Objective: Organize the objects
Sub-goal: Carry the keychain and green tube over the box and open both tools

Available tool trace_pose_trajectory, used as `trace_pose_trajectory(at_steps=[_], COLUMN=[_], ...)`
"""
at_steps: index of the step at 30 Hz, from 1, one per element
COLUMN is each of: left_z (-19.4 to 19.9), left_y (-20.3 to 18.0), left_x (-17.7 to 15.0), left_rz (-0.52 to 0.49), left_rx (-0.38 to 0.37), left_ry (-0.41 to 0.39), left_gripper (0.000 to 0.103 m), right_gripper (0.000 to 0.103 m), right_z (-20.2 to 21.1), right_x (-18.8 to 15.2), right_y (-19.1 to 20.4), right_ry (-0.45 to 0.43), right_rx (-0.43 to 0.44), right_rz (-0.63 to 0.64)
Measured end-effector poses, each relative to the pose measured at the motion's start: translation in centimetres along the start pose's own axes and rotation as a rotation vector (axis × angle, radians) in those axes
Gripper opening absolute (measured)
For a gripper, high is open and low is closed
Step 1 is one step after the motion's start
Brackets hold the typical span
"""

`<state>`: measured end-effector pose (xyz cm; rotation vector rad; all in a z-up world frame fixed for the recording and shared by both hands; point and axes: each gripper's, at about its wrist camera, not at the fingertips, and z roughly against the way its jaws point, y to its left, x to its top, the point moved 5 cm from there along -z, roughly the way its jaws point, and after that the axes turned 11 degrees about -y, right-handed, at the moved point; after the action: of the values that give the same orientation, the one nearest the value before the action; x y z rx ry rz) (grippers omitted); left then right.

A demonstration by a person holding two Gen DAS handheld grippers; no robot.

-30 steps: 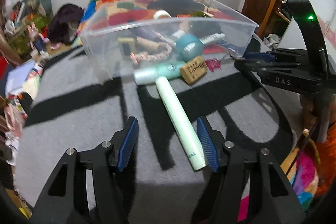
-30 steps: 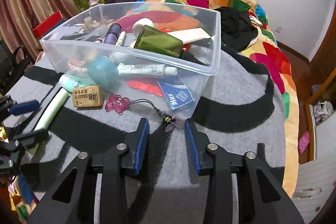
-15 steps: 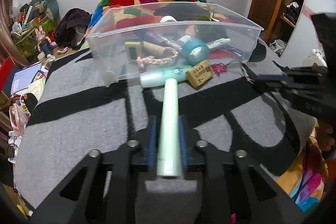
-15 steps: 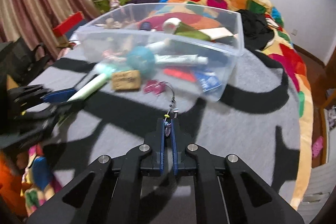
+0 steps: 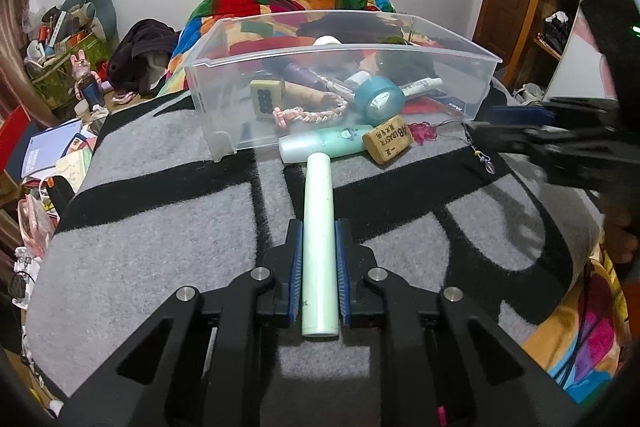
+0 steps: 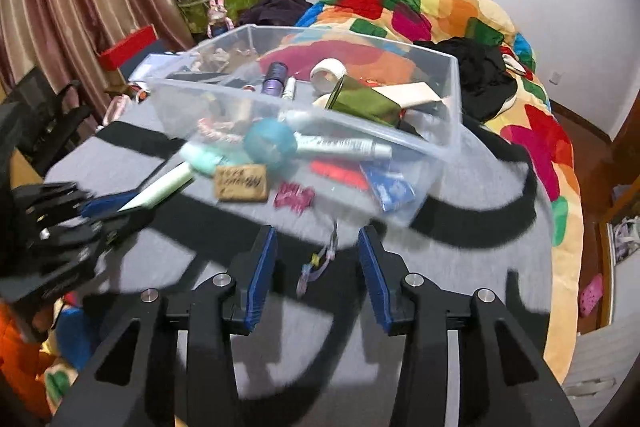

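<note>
Left claw (image 5: 318, 259) is clamped on the pale green tube (image 5: 318, 227), which lies on the grey blanket (image 5: 160, 227). Right claw (image 6: 316, 267) stands open around the pink keychain (image 6: 294, 195) cord.

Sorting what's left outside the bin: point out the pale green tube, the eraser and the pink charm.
pale green tube (image 5: 318, 211), left wrist view, middle of its body ahead of the pads.
eraser (image 5: 387, 139), left wrist view, its printed face.
pink charm (image 6: 294, 195), right wrist view, its middle.
</note>
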<state>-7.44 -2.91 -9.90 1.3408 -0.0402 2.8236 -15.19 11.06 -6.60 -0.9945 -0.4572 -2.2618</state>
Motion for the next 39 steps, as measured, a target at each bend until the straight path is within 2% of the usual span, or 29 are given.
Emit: trace_pose_trajectory(at_steps=[1,4,6,8,19,26,31,35,39], left_z=[0.1,0.5,0.8,1.2,3.4,4.1,3.7,3.0,1.5], left_y=[0.0,0.3,0.4,0.6,0.7,0.7,1.2,1.9,3.2], left_x=[0.0,0.1,0.2,0.5,3.7,6.3,8.2,9.5,10.8], left_rz=[0.003,0.015,0.022,0.033,0.079,0.081,0.099,0.107,0.13], left_rx=[-0.001,-0.007,-0.01,-0.015,-0.046,-0.05,-0.047,-0.032,-0.018], left_ry=[-0.001,-0.009,-0.019,-0.03,-0.122,-0.176,-0.206,-0.216,-0.198], left_gripper=[0.015,0.015,0.015,0.015,0.015,0.015,0.015,0.015,0.015], right_gripper=[0.038,0.016,0.008,0.005,0.003,0.003,0.003,0.004,0.005], right_z=[-1.1,-2.7,-3.1,-2.8,2.0,4.3,5.2,5.2,4.4], right_x=[0.2,0.1,0.0,0.0,1.5,3.8,6.1,6.8,5.6], right_y=[0.0,-0.3,-0.7,-0.8,0.7,1.2,1.0,0.7,0.6], right_ry=[0.026,0.069,0.059,0.044,-0.104,-0.184,-0.248,-0.261,-0.208], right_rx=[-0.011,-0.029,-0.028,-0.024,0.022,0.071,0.063,0.064,0.058], right_rz=[0.008,0.002,-0.015,-0.026,-0.039,-0.065,-0.072,-0.08,-0.057])
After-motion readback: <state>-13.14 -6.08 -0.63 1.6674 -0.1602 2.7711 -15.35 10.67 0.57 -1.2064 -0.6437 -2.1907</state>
